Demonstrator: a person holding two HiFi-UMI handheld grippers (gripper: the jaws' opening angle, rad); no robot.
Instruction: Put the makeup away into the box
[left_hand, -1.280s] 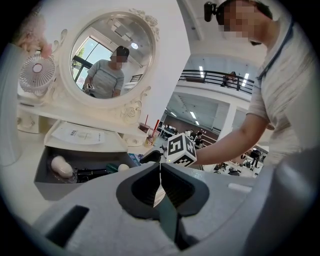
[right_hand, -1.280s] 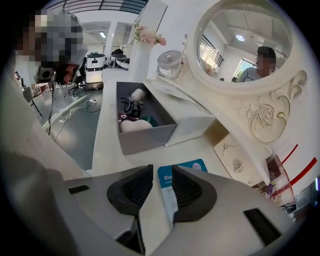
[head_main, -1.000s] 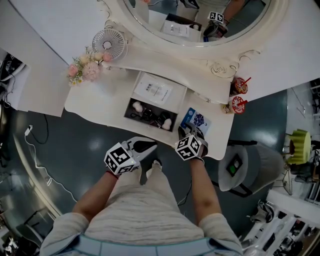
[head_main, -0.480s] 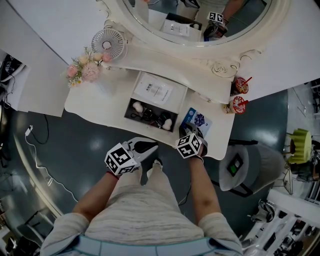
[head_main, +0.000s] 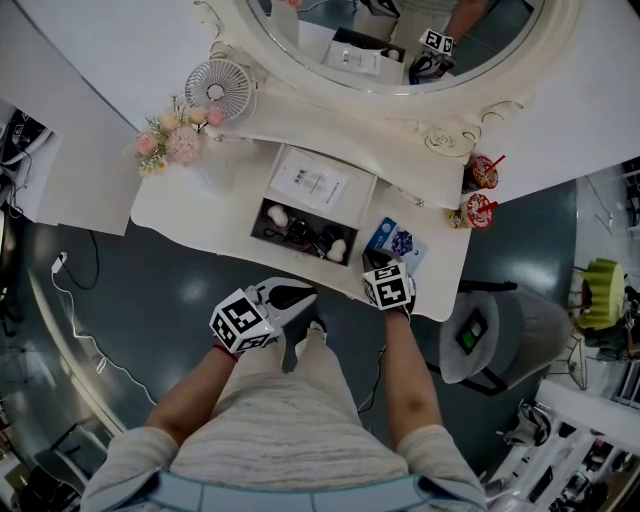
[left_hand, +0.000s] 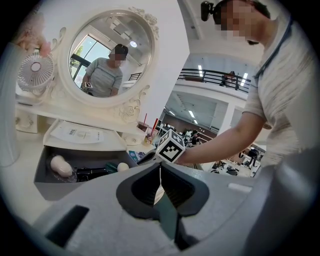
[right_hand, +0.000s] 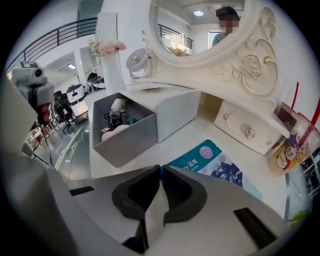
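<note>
Table (head_main: 190, 215): white dressing table. The box (right_hand: 125, 137) sits near the middle of its front.
Mirror (head_main: 400, 40): oval with an ornate frame, standing behind the box.
Box: grey and open-topped. Its white lid (head_main: 315, 185) lies just behind it.
Left gripper (left_hand: 160, 170): held off the table's front edge, in front of the box and slightly left. Its jaws are pressed together with nothing between them.
Right gripper (right_hand: 161, 169): in front of the box and to its right, tipped down onto the table. Its jaws have just been closing and now stand nearly together. A blue sliver of the packet (right_hand: 215, 162), its near corner, shows between the tips. Judged clamped on that corner.
Packet: the task item not yet in the box. It is a flat blue-and-teal sachet lying just right of the box, apart from its wall.
Makeup (head_main: 300, 232): several small items already inside the box, among them a pale sponge (left_hand: 61, 166). The rest is too small to read.
Handling: the packet is judged light, thin and floppy, with a glossy and probably slippery face. It is likely to droop or swing from a corner grip and unlikely to break.
Hold: an edge or corner is the only purchase while it lies flat. A deeper bite along the near edge would be steadier than a corner tip.
Stage: judged to be the pick-up of the packet. The lift and the carry left into the box are not yet done.
</note>
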